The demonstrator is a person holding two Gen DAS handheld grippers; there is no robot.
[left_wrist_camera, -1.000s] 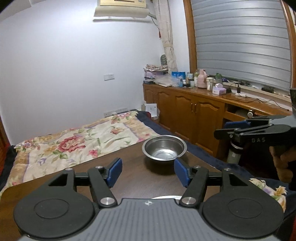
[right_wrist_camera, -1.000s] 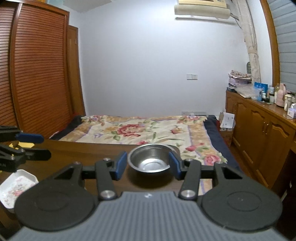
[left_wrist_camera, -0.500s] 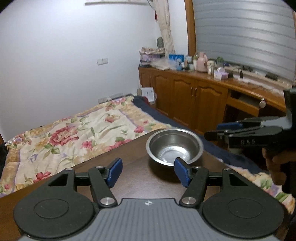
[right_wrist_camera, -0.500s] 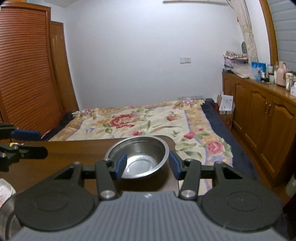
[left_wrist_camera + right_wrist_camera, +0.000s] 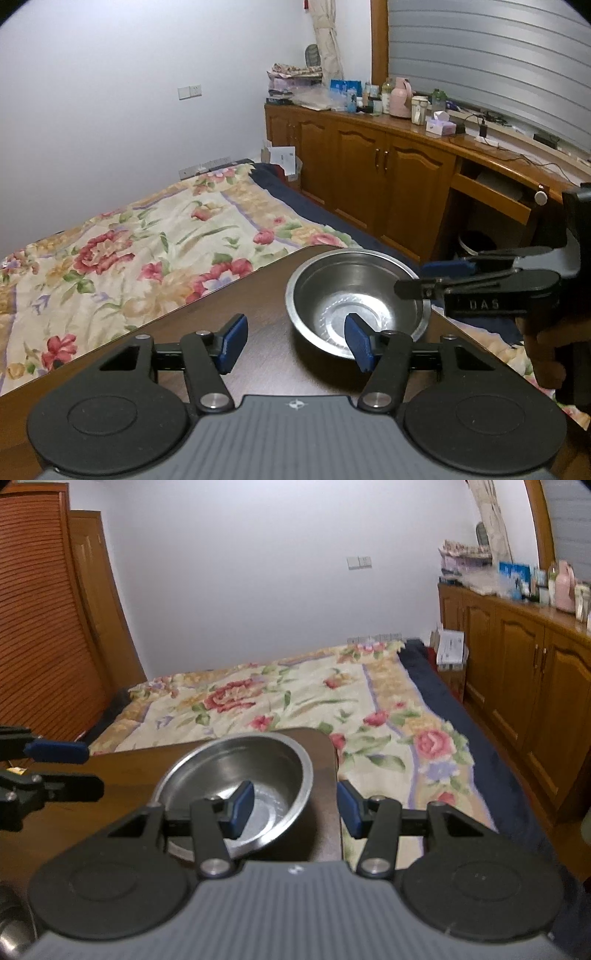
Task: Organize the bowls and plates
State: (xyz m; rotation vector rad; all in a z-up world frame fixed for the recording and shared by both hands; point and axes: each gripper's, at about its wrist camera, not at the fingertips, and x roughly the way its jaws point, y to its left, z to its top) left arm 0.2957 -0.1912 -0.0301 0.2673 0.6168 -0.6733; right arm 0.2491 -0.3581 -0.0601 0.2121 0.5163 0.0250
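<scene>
Left wrist view: the left gripper [image 5: 293, 338] stands about half open, its jaws just narrowed, gripping nothing; the steel bowl [image 5: 356, 297] sits on the dark table [image 5: 266, 295] ahead, right pad overlapping its near rim. Right wrist view: the right gripper [image 5: 295, 808], partly open, straddles the bowl's right rim without visible contact, 1 pad over the bowl's inside, 1 outside.

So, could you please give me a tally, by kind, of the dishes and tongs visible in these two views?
Steel bowl: 1
Plates: 0 visible
Left tongs: 1
Right tongs: 1
Total: 3
</scene>
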